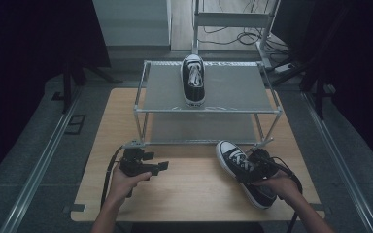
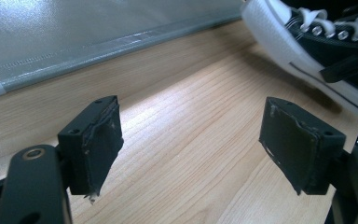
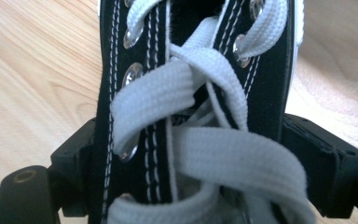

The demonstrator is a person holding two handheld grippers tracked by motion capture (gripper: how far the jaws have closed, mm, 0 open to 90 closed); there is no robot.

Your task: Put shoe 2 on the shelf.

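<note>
Right claw point(image 3: 186, 154) is clamped across the laced top of the black sneaker point(image 1: 245, 172) lying on the desk point(image 1: 194, 187). Left claw point(image 2: 193, 149) rests nearby, jaws apart and holding nothing.

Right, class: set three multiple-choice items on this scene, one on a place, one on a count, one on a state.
1. Where is the far sneaker?
A. on the rack's top shelf
B. on the floor
C. on a chair
2. How many sneakers are there?
A. one
B. two
C. four
3. The left hand-held gripper's jaws are:
A. clamped on a lace
B. apart, empty
C. holding a cup

1A: it lies on the top shelf.
2B: there is the far sneaker plus the near sneaker on the table.
3B: bare wood shows between the jaws.
</note>
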